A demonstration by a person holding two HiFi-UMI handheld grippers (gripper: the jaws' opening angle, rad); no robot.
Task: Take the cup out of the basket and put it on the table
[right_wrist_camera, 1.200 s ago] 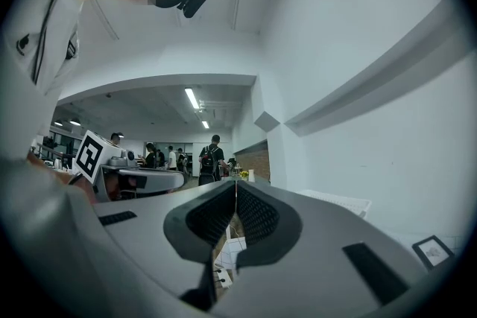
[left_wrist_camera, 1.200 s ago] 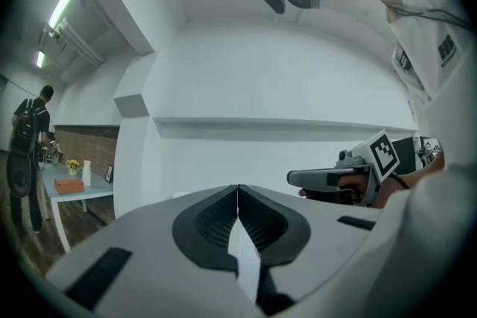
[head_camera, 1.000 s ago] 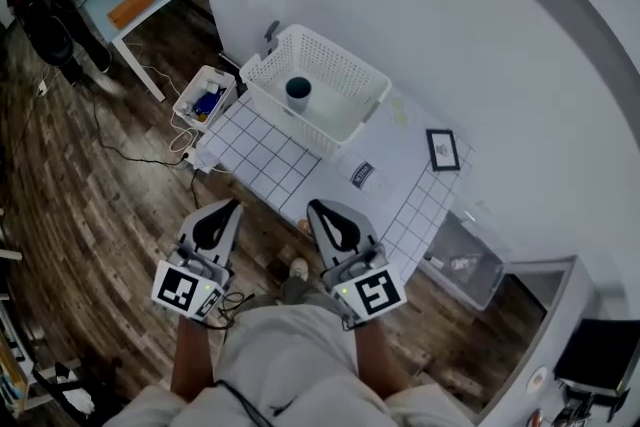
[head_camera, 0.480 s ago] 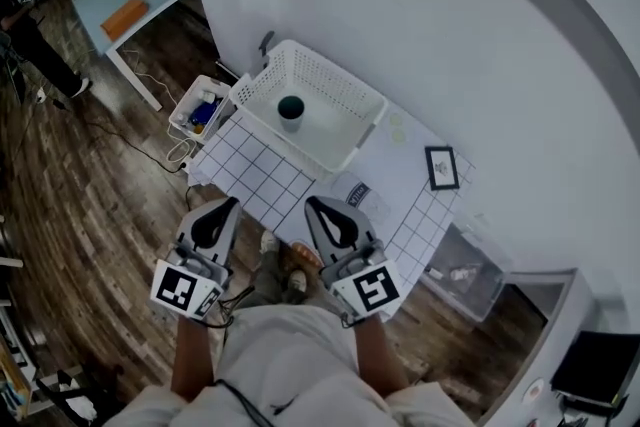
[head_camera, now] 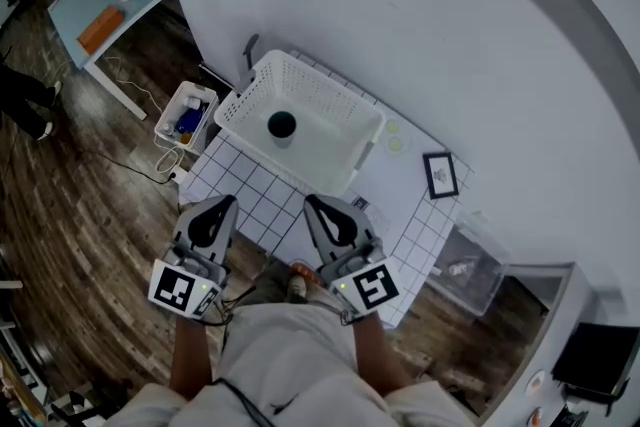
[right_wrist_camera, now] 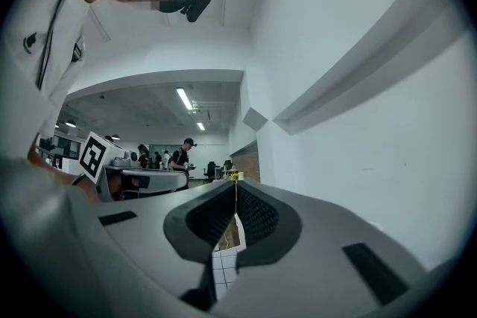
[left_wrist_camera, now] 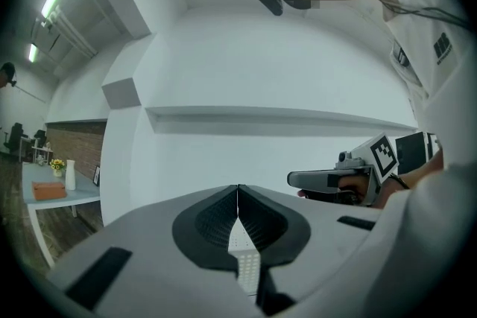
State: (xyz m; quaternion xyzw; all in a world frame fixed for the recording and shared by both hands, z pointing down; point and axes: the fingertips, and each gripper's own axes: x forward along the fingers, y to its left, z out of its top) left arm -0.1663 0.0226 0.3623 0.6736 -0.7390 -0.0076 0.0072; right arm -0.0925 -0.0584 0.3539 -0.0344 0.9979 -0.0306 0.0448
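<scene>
The head camera looks steeply down from well above the counter [head_camera: 262, 192], with the left tongs [head_camera: 226, 205] and right tongs [head_camera: 313, 206] low in frame. Each tongs' camera looks level along its own jaws toward the white wall [left_wrist_camera: 246, 71], glimpsing the other tongs alongside.

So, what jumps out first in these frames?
A white perforated plastic basket sits on the white grid-lined table, with a dark round cup standing inside it. Nearer the camera, the left claw and right claw are both shut and empty, side by side at the table's near edge, short of the basket.
</scene>
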